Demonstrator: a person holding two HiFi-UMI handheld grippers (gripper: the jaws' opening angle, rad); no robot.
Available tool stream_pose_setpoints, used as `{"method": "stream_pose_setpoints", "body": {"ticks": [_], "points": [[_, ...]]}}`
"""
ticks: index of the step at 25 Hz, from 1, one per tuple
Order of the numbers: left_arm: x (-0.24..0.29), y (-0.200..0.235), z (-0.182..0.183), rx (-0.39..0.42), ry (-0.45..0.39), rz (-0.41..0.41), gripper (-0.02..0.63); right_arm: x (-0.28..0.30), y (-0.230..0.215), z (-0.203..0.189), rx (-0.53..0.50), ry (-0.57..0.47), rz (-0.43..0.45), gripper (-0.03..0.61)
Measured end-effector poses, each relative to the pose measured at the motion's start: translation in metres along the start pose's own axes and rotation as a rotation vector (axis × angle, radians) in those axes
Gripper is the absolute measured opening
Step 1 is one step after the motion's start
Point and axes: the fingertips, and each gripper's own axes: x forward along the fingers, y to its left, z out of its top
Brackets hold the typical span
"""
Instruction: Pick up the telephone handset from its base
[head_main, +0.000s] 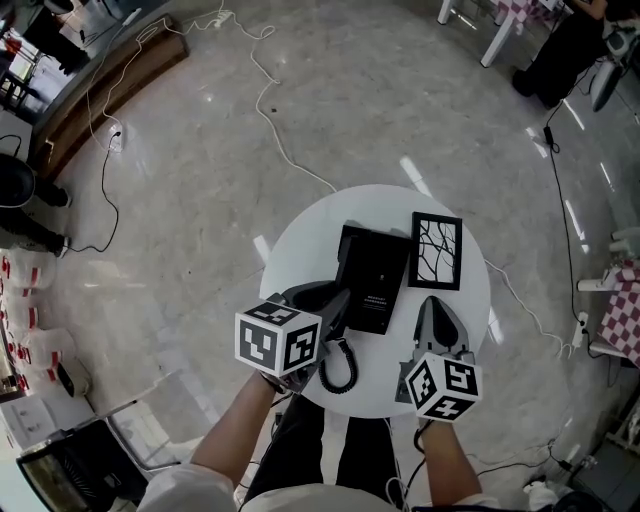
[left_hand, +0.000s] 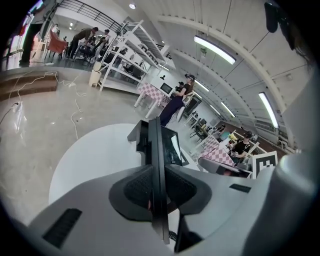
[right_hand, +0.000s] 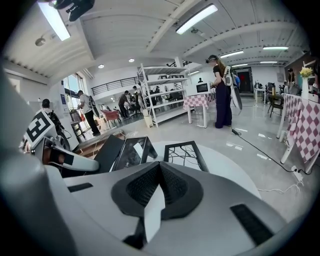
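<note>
Gripping the handset (left_hand: 156, 145) edge-on, my left gripper (left_hand: 158, 192) has both pads clenched on it, at the left side of the base (head_main: 374, 272) on the round table (head_main: 300, 240). I cannot tell whether it has cleared the cradle. I would lift straight up and slowly with a firm squeeze (the hold looks narrow, on 1 thin edge), watching that the coiled cord (head_main: 340, 372) does not drag the base along. My right gripper (right_hand: 159, 185), its 2 jaws pressed together on nothing, sits near enough to steady the base.
</note>
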Motion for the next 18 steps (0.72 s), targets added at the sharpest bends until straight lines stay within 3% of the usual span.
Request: {"method": "stream_pose_setpoints", "body": {"ticks": [4,10,18], "points": [[-0.009,-0.003,0.0,-0.005,-0.02,-0.023,0.084,-0.005,0.007,-0.003,0.012,0.003,0.032,0.023],[-0.025,-0.014,0.012,-0.106,-0.119,-0.099,0.084,-0.018,0.049,-0.002,0.036,0.052,0.215,0.023],[-0.043,-0.017,0.042,-0.159,-0.285,-0.088,0.084,-0.035,0.118,-0.008,-0.025,0.151,0.448,0.193]]}}
